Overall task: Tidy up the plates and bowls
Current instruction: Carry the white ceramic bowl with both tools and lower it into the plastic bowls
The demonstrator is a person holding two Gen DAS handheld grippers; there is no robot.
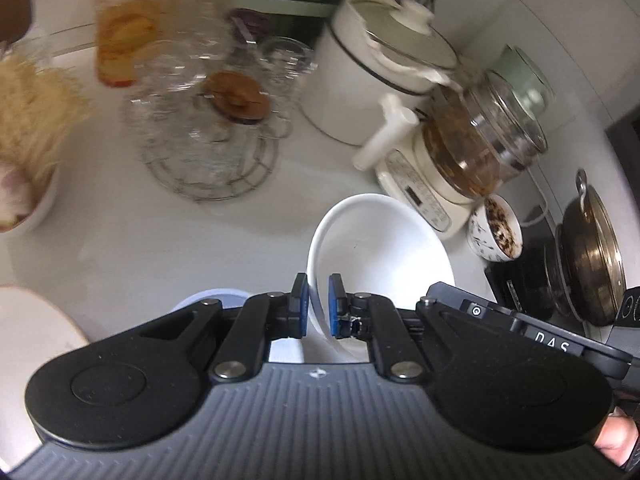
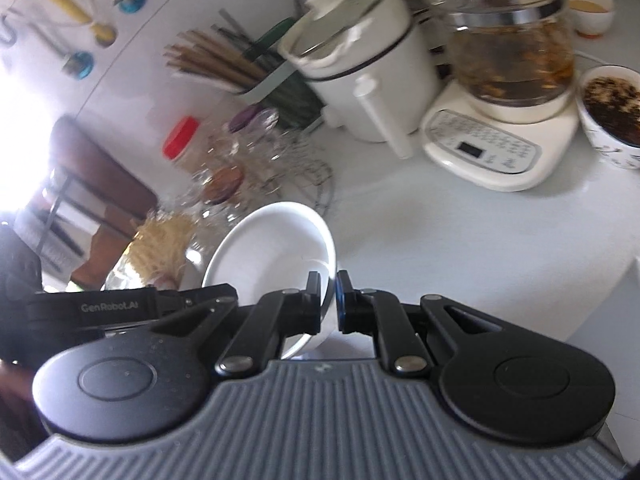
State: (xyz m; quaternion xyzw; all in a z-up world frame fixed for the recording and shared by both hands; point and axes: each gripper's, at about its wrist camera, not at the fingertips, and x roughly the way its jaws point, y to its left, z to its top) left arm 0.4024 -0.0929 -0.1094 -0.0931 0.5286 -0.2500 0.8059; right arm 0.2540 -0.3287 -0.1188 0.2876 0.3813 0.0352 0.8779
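A white bowl (image 1: 384,240) is held above the white counter by both grippers at once. My left gripper (image 1: 319,306) is shut on the bowl's left rim, blue pads on either side of the wall. My right gripper (image 2: 329,302) is shut on the rim of the same white bowl (image 2: 276,248), which tilts to the left of it. The right gripper's body shows at the right of the left wrist view (image 1: 520,320). A white plate's edge (image 1: 32,328) lies at the lower left, and a pale blue dish (image 1: 216,296) is partly hidden under my left gripper.
The counter is crowded: a white electric pot (image 1: 384,68), a glass kettle on a cream base (image 1: 472,148), a patterned bowl of dark tea leaves (image 1: 500,236), glass cups on a wire rack (image 1: 208,120), a red-lidded jar (image 1: 128,20), a bowl of noodles (image 1: 28,120), and a steel pan (image 1: 592,256).
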